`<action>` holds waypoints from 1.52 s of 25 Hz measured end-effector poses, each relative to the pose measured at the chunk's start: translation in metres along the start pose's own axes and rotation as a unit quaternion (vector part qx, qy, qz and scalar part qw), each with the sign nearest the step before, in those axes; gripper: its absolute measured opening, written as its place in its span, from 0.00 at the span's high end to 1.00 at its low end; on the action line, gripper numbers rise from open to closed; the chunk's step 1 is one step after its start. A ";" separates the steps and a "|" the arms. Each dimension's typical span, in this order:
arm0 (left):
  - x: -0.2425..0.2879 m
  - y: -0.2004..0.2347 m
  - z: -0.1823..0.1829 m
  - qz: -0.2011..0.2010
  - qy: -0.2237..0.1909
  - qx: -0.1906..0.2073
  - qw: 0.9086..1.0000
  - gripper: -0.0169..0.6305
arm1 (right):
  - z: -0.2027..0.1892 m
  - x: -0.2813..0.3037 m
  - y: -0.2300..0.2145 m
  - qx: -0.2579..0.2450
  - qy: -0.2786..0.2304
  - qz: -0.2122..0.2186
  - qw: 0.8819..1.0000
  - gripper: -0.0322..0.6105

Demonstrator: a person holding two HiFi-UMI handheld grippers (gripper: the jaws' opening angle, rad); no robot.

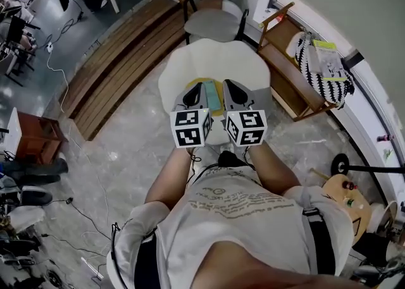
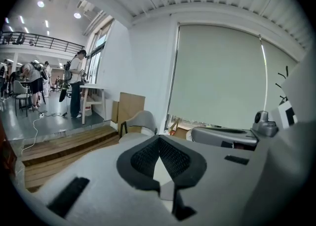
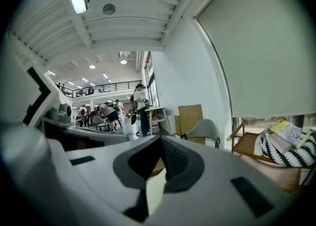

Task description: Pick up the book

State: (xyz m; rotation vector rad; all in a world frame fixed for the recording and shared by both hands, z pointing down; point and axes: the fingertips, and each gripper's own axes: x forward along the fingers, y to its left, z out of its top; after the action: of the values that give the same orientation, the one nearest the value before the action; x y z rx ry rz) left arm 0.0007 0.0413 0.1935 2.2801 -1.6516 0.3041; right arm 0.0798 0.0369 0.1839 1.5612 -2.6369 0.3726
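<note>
The left gripper [image 2: 159, 139] and right gripper [image 3: 161, 139] are held side by side, each with its jaws closed together on nothing. Between them, the flat teal book with yellow edging [image 1: 212, 98] lies on the white rounded tabletop [image 1: 215, 60].

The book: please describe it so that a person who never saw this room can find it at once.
Find the white rounded table in front of the grey chair, beside the wooden chair with a striped bag. The book lies flat on it. It is the only thing I see there, with a yellow and pale blue-green cover.
</note>
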 end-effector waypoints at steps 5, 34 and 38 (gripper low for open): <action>0.040 0.011 0.016 0.010 0.005 -0.005 1.000 0.94 | 0.010 0.038 -0.021 0.001 0.003 0.014 1.000 0.91; 0.155 0.125 -0.117 0.009 0.154 -0.074 0.985 0.94 | -0.107 0.174 -0.054 0.011 0.136 -0.016 0.990 0.91; 0.169 0.141 -0.157 -0.016 0.184 -0.086 0.979 0.94 | -0.138 0.190 -0.055 0.012 0.153 -0.034 0.988 0.91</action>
State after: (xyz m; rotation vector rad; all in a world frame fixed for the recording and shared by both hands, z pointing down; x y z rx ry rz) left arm -0.0790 -0.0913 0.4157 1.9778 -1.3935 0.5182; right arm 0.0249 -0.1188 0.3593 1.4607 -2.3494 0.5897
